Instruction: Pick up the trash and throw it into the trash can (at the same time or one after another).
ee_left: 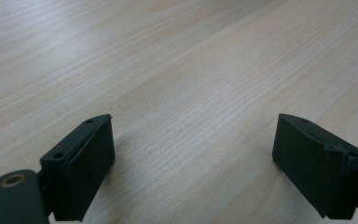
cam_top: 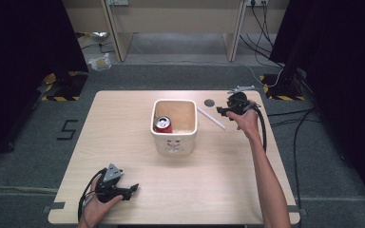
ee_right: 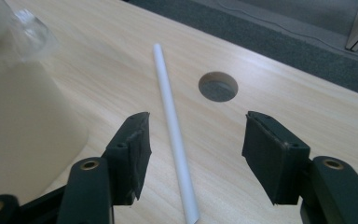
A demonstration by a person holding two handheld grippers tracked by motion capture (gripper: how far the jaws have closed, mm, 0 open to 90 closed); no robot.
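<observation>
A: Where do we stand with the straw [ee_right: 172,126]?

B: It lies flat on the table [cam_top: 123,142], on the far right part, just right of the white bin [cam_top: 174,137] and near the round cable hole [ee_right: 218,87]. Our right gripper [ee_right: 193,154] is over it, with the straw running up between the jaws. They are spread partway and neither pad touches it, so nothing is gripped yet.

A: How do we expect it to handle?

B: We judge it very light, a thin white tube, smooth and probably a bit slippery. It should be stiff enough along its length to lift from one point, but soft across: a hard squeeze would likely flatten it. Being round, it could roll off if a pad nudges it sideways.

A: So where do we take hold?

B: Near the middle, pads on either side and closing across it, low against the wood.

A: And which way does it point?

B: In the high view its long axis runs on a diagonal, from far-left by the bin's far right corner to near-right toward our hand. Its near end is cut at a slant.

A: The other hand?

B: Our left gripper [ee_left: 193,154] rests at the near left of the table, jaws wide apart over bare wood. A red can [cam_top: 162,124] sits inside the bin.
</observation>
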